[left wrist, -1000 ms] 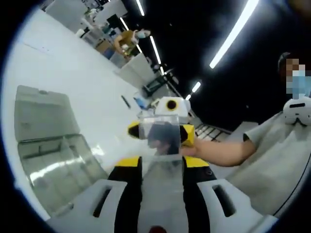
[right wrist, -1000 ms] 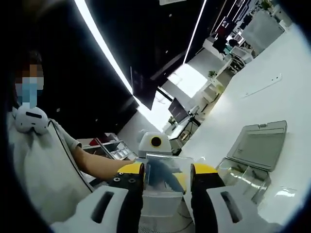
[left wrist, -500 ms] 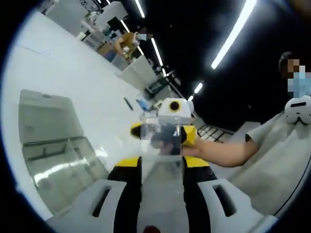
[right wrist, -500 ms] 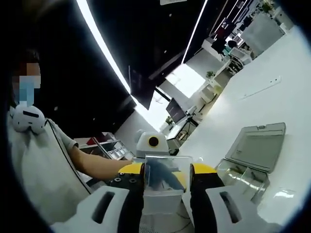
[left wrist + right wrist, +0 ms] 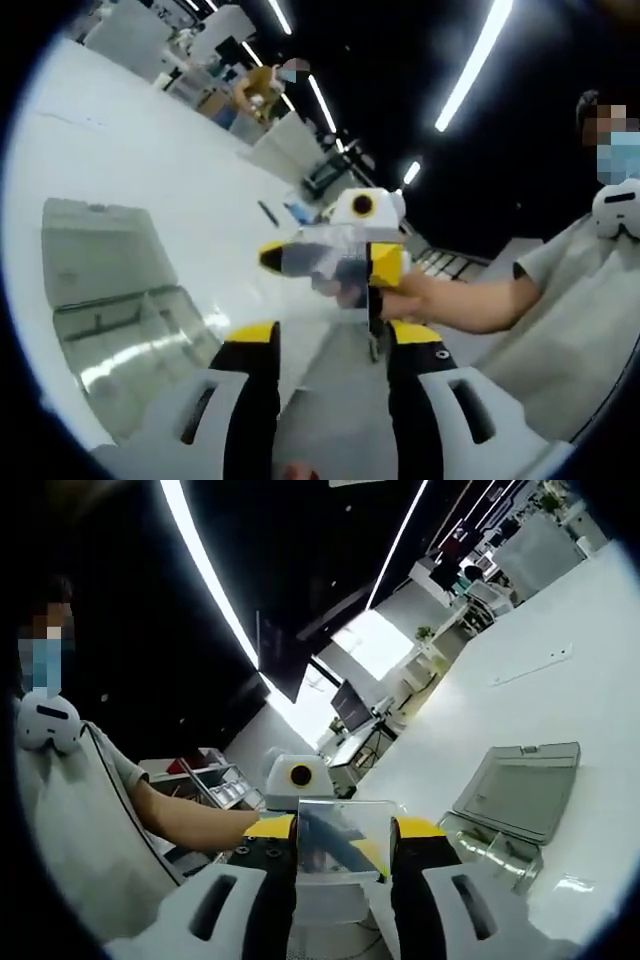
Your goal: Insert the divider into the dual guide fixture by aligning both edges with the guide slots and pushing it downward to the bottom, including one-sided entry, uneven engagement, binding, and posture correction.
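The right gripper clamps the clear divider between its jaws, held in the air. The left gripper stands apart — its jaws grip nothing. The clear fixture box (lid open) sits on the white table, well below the divider.

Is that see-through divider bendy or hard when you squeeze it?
Probably hard: the clear divider keeps flat, straight edges while pinched in the right gripper. It looks thin, so likely light. Its glossy surface may be slippery.
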The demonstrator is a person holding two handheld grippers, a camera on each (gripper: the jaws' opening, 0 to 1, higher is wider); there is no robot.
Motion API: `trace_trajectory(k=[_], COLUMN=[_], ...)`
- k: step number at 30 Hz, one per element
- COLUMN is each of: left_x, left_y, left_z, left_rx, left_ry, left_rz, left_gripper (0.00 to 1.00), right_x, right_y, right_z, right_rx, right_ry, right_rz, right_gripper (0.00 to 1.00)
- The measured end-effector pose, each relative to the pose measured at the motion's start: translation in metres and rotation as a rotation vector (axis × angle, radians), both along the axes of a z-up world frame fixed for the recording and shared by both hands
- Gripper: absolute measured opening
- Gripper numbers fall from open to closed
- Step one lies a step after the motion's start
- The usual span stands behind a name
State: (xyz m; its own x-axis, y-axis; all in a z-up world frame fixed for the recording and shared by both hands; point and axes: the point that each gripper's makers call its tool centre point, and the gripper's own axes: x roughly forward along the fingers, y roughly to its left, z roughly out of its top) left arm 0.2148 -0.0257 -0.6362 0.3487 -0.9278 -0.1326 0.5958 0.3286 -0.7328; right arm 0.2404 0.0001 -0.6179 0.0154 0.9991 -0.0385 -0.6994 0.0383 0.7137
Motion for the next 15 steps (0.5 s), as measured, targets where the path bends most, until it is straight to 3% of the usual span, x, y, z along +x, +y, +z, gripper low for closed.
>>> trace_trajectory(k=[4, 11, 15], left_x=[0.006, 0.006, 0.005], left_y=[0.002, 0.008, 0.005], left_z=[-0.001, -0.015, -0.021], left_rx=[0.051, 0.255, 0.330], left_ry=[-0.025, -0.102, -0.099], left_rz=[0.016, 0.010, 0.016], left_gripper=[0.43, 0.44, 0.43], right_x=[0.001, 0.009, 0.011], right_y=[0.001, 0.001, 0.000], right_z=[-0.004, -0.019, -0.025], right_rx=[-0.027, -0.108, -0.134], right_ry=[0.005, 0.030, 0.037], right_rz=[-0.008, -0.049, -0.064], right_gripper=[0.32, 0.32, 0.32])
